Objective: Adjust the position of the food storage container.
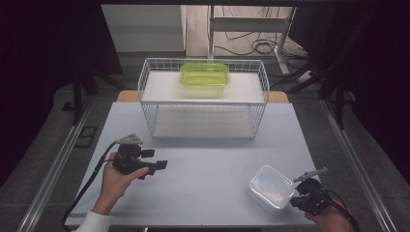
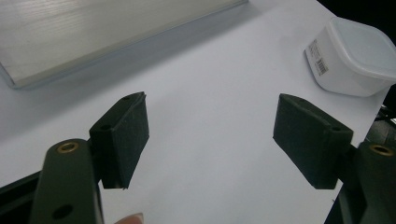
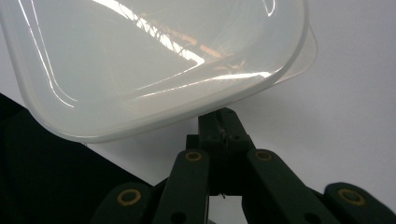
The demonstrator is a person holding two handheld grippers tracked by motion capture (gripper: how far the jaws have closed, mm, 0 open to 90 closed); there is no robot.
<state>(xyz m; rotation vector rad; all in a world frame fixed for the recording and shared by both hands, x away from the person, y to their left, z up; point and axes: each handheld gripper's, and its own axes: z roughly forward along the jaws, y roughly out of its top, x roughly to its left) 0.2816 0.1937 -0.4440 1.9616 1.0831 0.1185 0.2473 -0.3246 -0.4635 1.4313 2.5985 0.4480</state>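
Note:
A white lidded plastic container [image 1: 270, 187] sits near the table's front right corner; it is at the upper right in the left gripper view [image 2: 355, 56] and spans the top of the right gripper view [image 3: 154, 60]. My right gripper [image 1: 298, 195] is just right of it and shut, pads pressed together with nothing between them; its tips [image 3: 223, 116] reach the lid's near rim. At front left my left gripper [image 1: 155, 159] is held still above the table and points right, open [image 2: 211, 140] with only bare table between its pads.
A white wire basket [image 1: 203, 99] stands at the back middle of the pale blue table [image 1: 208, 159]. On its shelf sits a green lidded container [image 1: 204, 74]. The table's front edge runs close beside the white container.

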